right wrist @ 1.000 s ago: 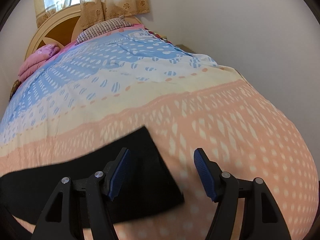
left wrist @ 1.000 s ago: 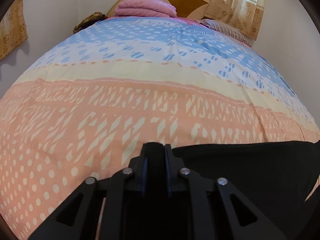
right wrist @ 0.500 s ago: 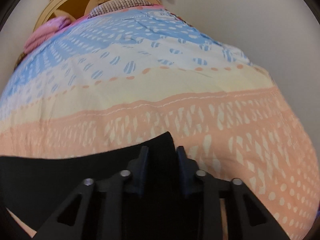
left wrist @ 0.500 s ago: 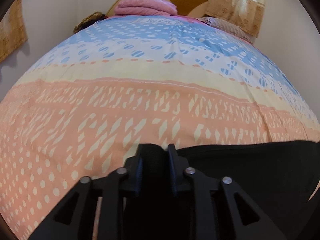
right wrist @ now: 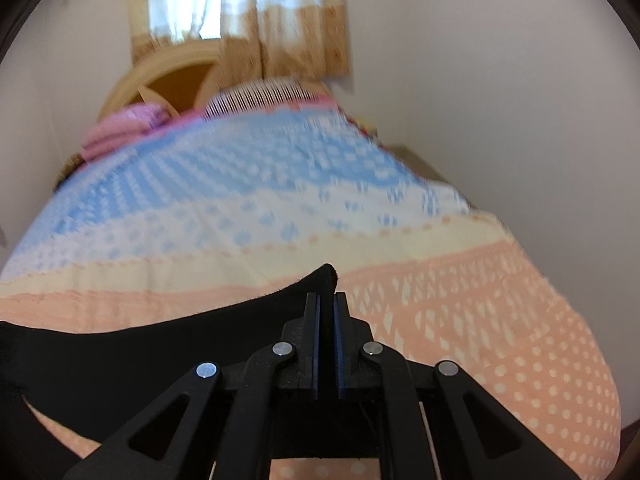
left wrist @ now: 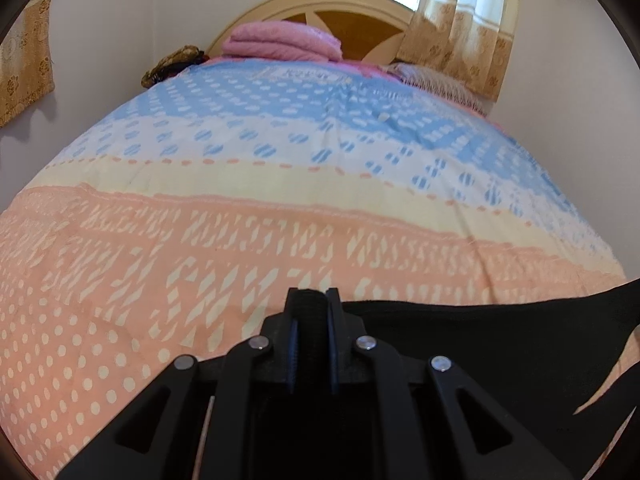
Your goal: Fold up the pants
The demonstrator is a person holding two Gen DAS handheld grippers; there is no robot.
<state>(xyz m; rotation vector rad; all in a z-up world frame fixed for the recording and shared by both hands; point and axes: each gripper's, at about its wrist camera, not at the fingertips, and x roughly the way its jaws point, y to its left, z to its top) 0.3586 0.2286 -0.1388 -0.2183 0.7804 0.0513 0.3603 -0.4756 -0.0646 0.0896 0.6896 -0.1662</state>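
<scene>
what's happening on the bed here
A person is folding a pair of black pants on a bed with a peach and blue bedspread, holding a gripper in each hand. The left gripper is shut on one corner of the fabric and the right gripper is shut on another, so the black edge hangs between them above the bedspread. Folded pink blankets sit by the headboard.
</scene>
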